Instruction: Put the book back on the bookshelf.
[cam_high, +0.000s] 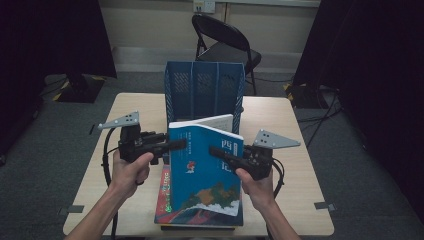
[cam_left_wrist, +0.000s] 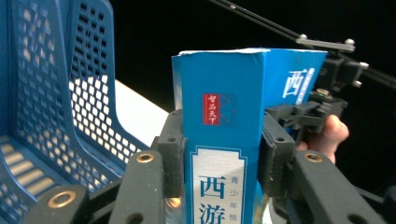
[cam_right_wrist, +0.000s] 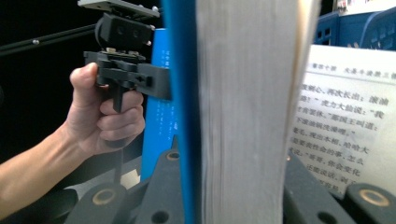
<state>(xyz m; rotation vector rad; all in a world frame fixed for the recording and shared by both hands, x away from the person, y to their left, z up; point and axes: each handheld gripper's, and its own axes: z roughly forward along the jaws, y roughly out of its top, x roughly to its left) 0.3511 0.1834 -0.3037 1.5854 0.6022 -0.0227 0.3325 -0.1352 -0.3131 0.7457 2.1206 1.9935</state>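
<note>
**Blue book held up between both my grippers**

The table (cam_high: 280, 130) carries a blue mesh file rack (cam_high: 204, 90) at its far side and a stack of books (cam_high: 165, 200) at the near edge. Above that stack I hold a thick blue book (cam_high: 205, 165), lifted and tilted, just in front of the rack. My left gripper (cam_high: 170, 146) has its jaws clamped on the book's spine side, pads pressed against both covers. My right gripper (cam_high: 220, 152) grips the opposite, page-edge side, jaws closed on the cover and page block. The upper pages fan slightly open toward the rack.
</note>
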